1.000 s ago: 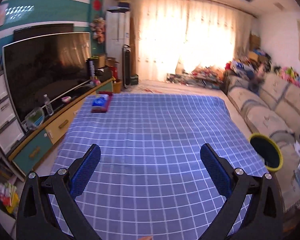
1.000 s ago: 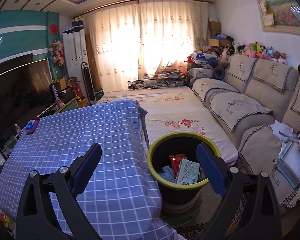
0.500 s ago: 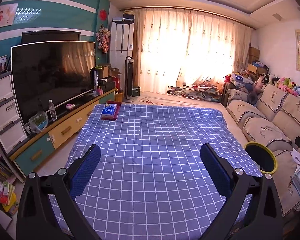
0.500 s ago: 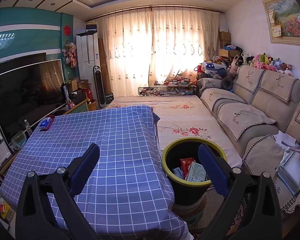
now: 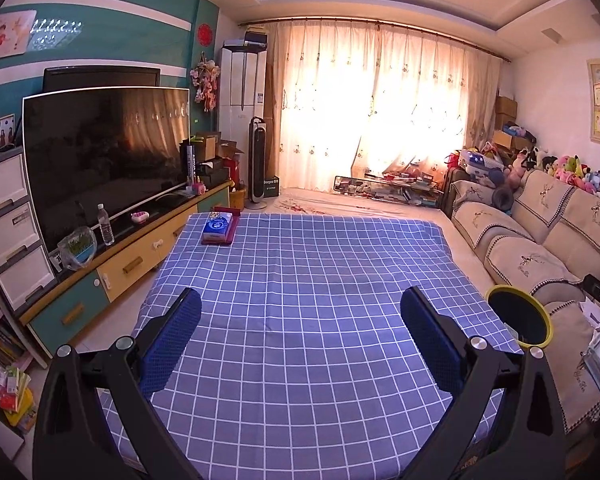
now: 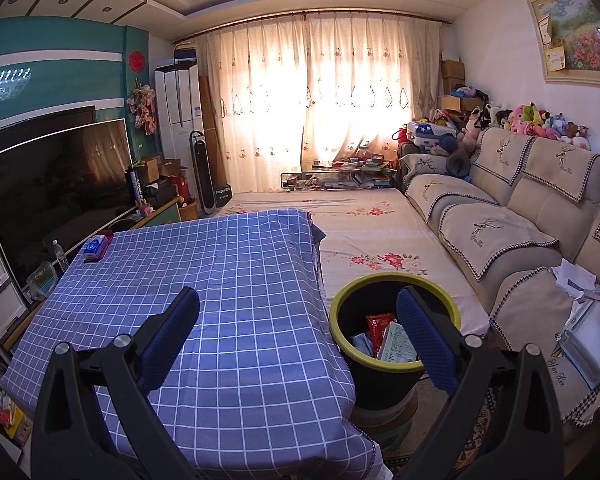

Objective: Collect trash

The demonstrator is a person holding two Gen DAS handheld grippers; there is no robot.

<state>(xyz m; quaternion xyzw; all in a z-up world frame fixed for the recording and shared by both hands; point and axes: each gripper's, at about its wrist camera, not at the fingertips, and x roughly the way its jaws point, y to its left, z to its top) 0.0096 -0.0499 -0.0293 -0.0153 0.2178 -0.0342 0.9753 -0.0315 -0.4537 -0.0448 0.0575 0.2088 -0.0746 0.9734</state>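
Observation:
A black trash bin with a yellow-green rim (image 6: 396, 280) stands on the floor right of the table. It holds a red wrapper (image 6: 376, 326), a pale paper packet (image 6: 398, 346) and other scraps. The bin's rim also shows in the left wrist view (image 5: 540, 316). My left gripper (image 5: 300, 322) is open and empty above the blue checked tablecloth (image 5: 300, 272). My right gripper (image 6: 298, 320) is open and empty, above the table's right edge with its right finger over the bin.
A blue tissue pack on a red box (image 5: 219, 229) lies at the table's far left corner. A TV (image 5: 100, 160) on a low cabinet runs along the left. A beige sofa (image 6: 500, 232) runs along the right. A floral mat (image 6: 360, 240) covers the floor beyond.
Both grippers have risen and pulled back, so more of the room and table shows. Both stay open and empty.

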